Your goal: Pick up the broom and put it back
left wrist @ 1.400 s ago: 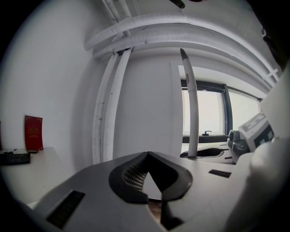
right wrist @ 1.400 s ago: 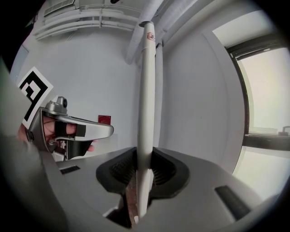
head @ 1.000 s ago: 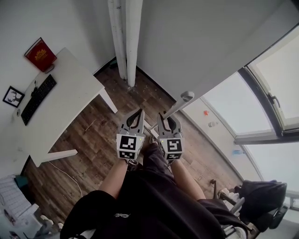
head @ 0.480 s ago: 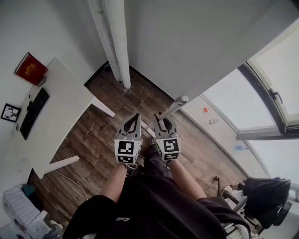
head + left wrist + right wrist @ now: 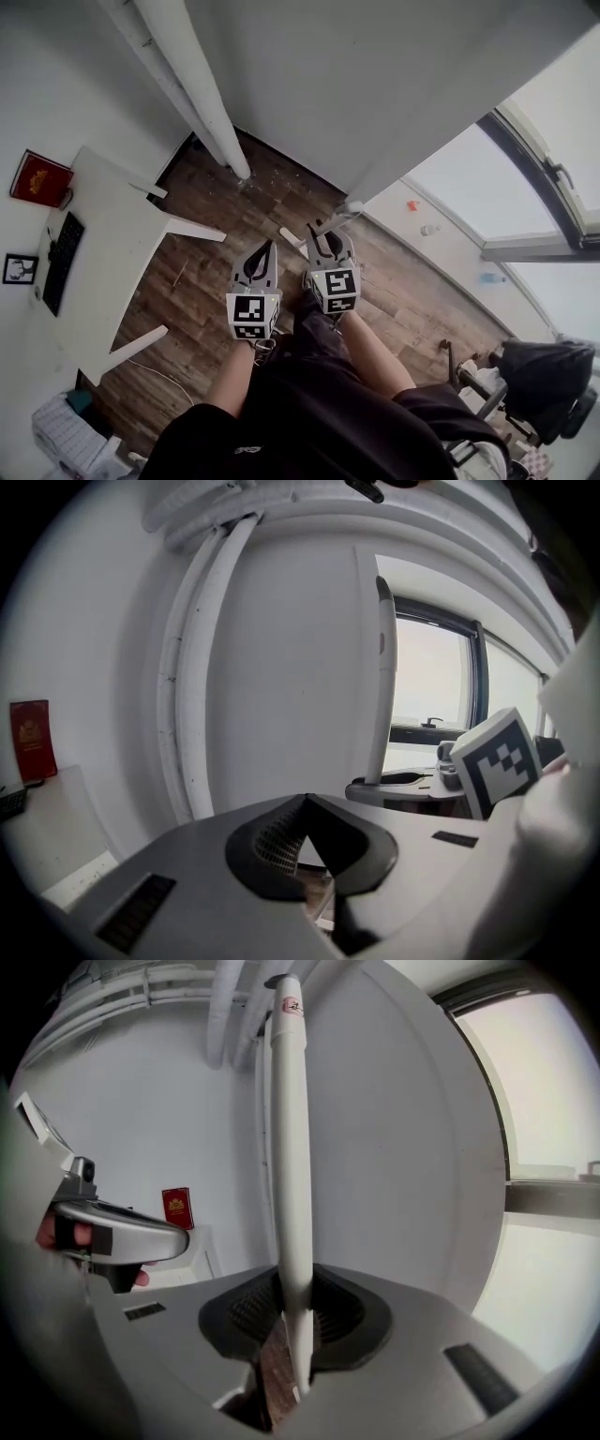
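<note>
You're in a plain indoor workroom, most likely a small office. At the left, a white desk [image 5: 103,244] carries a black keyboard [image 5: 58,262], with a red book [image 5: 37,178] at its far end and a small framed picture [image 5: 19,268] on the wall beside it. The wood-plank floor [image 5: 234,216], the bare white walls with white pipes [image 5: 187,84] running up the far corner, and the big windows [image 5: 553,112] on your right fit that.

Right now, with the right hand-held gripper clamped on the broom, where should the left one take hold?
On the bare broom handle above the right hand-held gripper, coming in from its left. The shaft stands roughly upright, slim and round. The left hand-held gripper is shut; open it first.
</note>
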The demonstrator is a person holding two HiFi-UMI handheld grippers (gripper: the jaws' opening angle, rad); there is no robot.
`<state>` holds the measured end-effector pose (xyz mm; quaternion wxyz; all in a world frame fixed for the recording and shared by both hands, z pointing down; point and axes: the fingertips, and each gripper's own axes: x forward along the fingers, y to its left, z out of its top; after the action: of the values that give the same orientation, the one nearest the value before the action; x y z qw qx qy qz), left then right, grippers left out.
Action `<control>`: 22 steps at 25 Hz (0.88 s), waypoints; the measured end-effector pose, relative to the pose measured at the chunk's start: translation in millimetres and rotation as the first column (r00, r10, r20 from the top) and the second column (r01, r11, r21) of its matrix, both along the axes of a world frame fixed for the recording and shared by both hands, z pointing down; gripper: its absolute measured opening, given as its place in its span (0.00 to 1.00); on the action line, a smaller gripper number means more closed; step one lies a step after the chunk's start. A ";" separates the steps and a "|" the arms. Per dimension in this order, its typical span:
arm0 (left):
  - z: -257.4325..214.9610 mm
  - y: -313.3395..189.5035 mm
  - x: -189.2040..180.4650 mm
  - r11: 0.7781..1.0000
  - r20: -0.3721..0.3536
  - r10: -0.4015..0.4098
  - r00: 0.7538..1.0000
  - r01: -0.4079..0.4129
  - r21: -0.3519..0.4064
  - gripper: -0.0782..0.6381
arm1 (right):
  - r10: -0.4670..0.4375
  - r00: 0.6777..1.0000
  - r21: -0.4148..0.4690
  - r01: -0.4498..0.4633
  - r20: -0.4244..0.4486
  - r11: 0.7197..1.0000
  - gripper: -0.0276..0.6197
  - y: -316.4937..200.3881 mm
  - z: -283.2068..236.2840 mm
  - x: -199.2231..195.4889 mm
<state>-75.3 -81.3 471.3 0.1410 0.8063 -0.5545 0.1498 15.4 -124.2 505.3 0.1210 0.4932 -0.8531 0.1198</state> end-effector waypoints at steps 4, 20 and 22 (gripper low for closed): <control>10.7 -17.0 9.8 0.999 0.017 0.017 1.000 -0.016 -0.030 0.11 | 0.033 0.999 -0.032 -0.033 0.000 0.999 0.19 -26.2 17.7 15.3; 57.5 -60.9 40.9 0.988 0.023 0.049 0.999 -0.045 -0.146 0.11 | 0.124 0.992 -0.200 -0.115 0.034 0.973 0.19 -102.7 114.2 53.7; 65.4 -68.4 41.8 0.986 0.027 0.050 0.998 -0.045 -0.161 0.11 | 0.127 0.991 -0.217 -0.115 0.044 0.969 0.19 -112.1 125.7 53.1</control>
<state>-33.5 -149.7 536.7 0.1934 0.8028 -0.5235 0.2097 68.5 -236.3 631.0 0.1411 0.5248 -0.8067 0.2322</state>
